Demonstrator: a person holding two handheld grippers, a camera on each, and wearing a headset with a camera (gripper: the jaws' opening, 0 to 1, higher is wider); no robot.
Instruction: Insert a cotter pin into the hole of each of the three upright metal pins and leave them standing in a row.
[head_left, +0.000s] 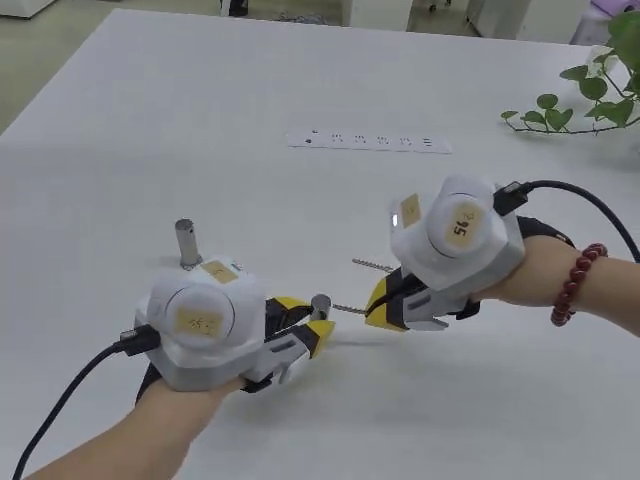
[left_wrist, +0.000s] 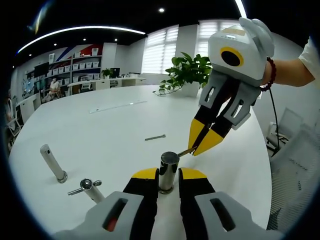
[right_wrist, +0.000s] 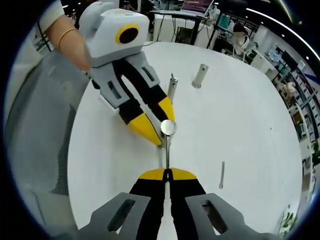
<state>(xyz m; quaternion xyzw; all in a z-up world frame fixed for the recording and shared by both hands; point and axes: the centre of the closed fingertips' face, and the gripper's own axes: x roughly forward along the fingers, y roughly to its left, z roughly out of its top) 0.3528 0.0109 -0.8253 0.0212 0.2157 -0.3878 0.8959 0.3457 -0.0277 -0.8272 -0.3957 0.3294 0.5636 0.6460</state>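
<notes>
About a third of the job looks done, with the second pin under way. In the left gripper view one finished pin (left_wrist: 88, 186) sits on the white worktop (head_left: 200, 100) with a cotter pin crossing it near its top, so that one seems complete; it appears to stand, though the fisheye bend makes its lean hard to judge.

The left gripper (left_wrist: 169, 173) has its fingers (left_wrist: 145, 176) closed narrow around the gripped pin (left_wrist: 169, 169), holding it upright on the worktop; the right gripper (right_wrist: 167, 173) has its fingers (right_wrist: 152, 176) pinched together on the held cotter pin (right_wrist: 167, 154), which points straight at the gripped pin just under its head. The tip touches or is just at the pin's side; whether it has entered the hole I cannot tell.

Left to do, as I judge it: seat this cotter pin fully; then deal with the bare pin (head_left: 186, 243), which stands apart behind the left gripper with nothing visible through it; the spare cotter pin (head_left: 372, 265) lies flat on the worktop near the right gripper, ready for it. Whether the three will line up as a row cannot yet be judged; the pins may need nudging together afterwards.
</notes>
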